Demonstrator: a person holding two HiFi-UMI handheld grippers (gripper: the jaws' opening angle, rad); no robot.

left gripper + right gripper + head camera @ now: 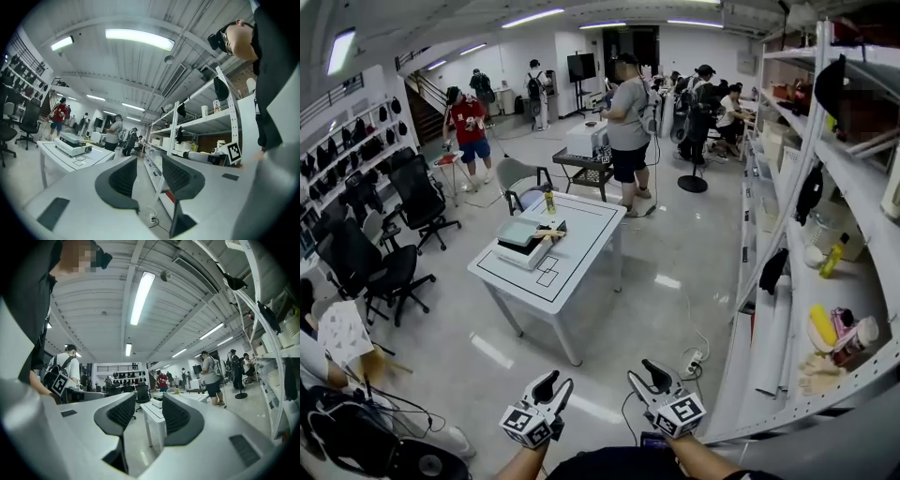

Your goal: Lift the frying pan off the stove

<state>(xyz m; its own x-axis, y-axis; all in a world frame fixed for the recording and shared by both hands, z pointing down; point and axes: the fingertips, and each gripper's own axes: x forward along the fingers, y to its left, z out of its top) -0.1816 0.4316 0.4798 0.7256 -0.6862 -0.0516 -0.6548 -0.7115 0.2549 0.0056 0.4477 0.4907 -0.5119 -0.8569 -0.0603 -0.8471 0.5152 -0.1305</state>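
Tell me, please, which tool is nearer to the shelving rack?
Right. The right tool is beside the shelving rack; the left tool is farther from it, beyond the right one.

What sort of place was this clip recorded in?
Probably a large indoor lab or workshop for recording tasks: a white work table stands on open floor, metal shelves of assorted props line one side, and several people stand among office chairs.
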